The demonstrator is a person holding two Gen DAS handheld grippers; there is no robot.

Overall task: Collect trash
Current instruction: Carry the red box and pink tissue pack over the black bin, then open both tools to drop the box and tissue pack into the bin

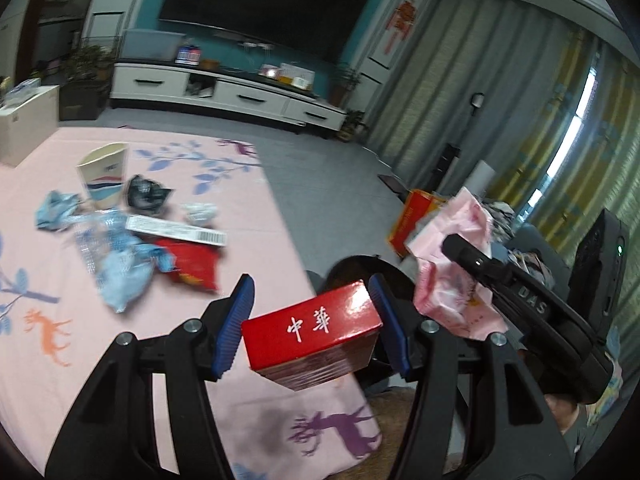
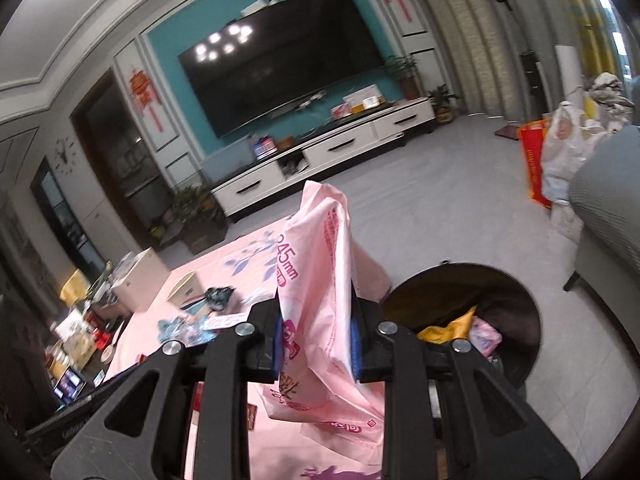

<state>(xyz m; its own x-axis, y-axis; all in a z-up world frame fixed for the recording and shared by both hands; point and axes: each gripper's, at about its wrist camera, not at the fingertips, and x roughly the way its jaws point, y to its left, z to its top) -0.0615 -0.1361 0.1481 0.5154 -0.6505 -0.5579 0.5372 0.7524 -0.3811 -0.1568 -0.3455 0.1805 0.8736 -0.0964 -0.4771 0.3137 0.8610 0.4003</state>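
In the left wrist view my left gripper [image 1: 312,300] is shut on a red cigarette box [image 1: 312,332] with white characters, held above the edge of the pink tablecloth [image 1: 60,340]. A dark round bin [image 1: 352,270] shows just behind the box. My right gripper [image 2: 316,320] is shut on a pink plastic wrapper [image 2: 320,264] that stands up between its blue pads. It hangs left of the bin [image 2: 524,296], which holds yellow and pink wrappers. More trash lies on the cloth: a paper cup [image 1: 105,180], a black wrapper [image 1: 146,196], blue wrappers [image 1: 116,272] and a red packet [image 1: 192,268].
A white TV stand [image 2: 340,148] lines the far wall under a large screen. A grey sofa [image 2: 608,208] stands right of the bin. A red bag [image 2: 532,160] and a white bag sit on the floor beyond. A cluttered low cabinet [image 2: 136,280] stands to the table's left.
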